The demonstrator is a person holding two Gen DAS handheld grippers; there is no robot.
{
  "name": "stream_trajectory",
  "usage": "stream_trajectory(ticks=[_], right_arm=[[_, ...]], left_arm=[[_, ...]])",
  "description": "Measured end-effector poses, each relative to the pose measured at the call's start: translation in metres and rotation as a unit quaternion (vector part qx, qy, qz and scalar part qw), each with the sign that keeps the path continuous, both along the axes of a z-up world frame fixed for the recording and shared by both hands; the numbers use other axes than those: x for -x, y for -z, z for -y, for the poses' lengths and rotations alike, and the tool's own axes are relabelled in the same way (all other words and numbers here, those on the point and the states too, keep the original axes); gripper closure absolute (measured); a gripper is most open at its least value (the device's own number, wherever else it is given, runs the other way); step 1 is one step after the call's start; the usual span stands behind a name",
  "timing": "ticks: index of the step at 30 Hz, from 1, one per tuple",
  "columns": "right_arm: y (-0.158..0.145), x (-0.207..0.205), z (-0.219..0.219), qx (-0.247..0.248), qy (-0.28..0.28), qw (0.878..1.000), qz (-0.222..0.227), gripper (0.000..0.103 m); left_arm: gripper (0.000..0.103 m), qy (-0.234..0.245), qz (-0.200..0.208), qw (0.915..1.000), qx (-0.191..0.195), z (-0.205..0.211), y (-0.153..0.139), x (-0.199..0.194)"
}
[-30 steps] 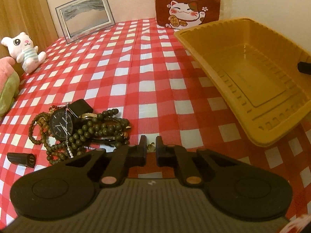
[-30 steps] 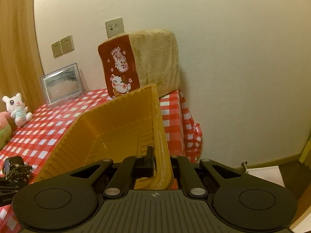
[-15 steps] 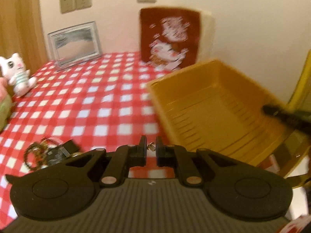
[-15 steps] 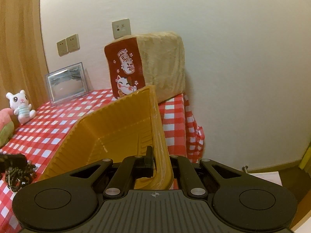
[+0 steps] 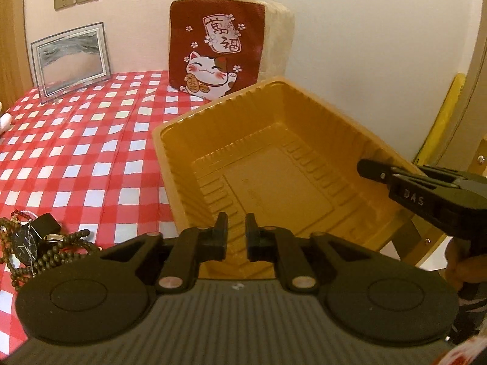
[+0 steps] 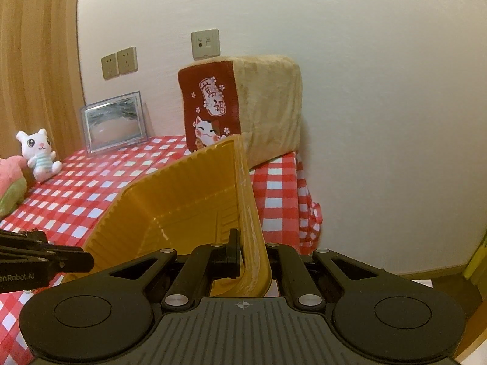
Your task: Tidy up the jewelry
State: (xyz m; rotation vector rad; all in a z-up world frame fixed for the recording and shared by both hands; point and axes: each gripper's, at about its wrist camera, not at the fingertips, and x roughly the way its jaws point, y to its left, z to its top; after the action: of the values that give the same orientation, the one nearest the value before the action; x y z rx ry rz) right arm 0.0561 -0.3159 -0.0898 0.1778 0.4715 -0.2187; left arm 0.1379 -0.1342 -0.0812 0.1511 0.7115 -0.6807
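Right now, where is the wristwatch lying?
In the left wrist view, the wristwatch lies at the lower left on the checked tablecloth, among the bead strings, left of the yellow tray.

The tray (image 5: 275,164) looks like glossy, ribbed yellow plastic. A checked cloth (image 5: 76,158) covers the surface. The cushion (image 6: 268,115) is plush. The claws (image 5: 233,237) are matt black plastic.

Whether anything lies in the yellow tray (image 5: 274,176) beneath the left gripper (image 5: 236,232) cannot be told, since its near wall is hidden by that gripper's body, while the jewelry heap (image 5: 33,243) at the table's near left edge is cut off by the frame.
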Motion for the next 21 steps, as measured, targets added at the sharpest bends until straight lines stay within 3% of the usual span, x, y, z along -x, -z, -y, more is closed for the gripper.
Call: stream_trajectory(ticks=[1, 8, 14, 21], right_arm=[[0.0, -0.001, 0.0, 0.0, 0.0, 1.0, -0.001, 0.098], [-0.002, -0.004, 0.001, -0.002, 0.002, 1.0, -0.004, 0.098], [-0.002, -0.006, 0.001, -0.001, 0.002, 1.0, -0.007, 0.098], [-0.001, -0.011, -0.001, -0.009, 0.008, 1.0, -0.013, 0.098]], left_arm=[[0.076, -0.001, 0.002, 1.0, 0.002, -0.001, -0.002, 0.002], [0.076, -0.021, 0.007, 0.9998, 0.003, -0.024, -0.011, 0.005], [0.076, -0.082, -0.005, 0.9964, -0.022, -0.073, -0.005, 0.003], [0.076, -0.157, -0.012, 0.9858, -0.058, -0.133, 0.011, -0.005]])
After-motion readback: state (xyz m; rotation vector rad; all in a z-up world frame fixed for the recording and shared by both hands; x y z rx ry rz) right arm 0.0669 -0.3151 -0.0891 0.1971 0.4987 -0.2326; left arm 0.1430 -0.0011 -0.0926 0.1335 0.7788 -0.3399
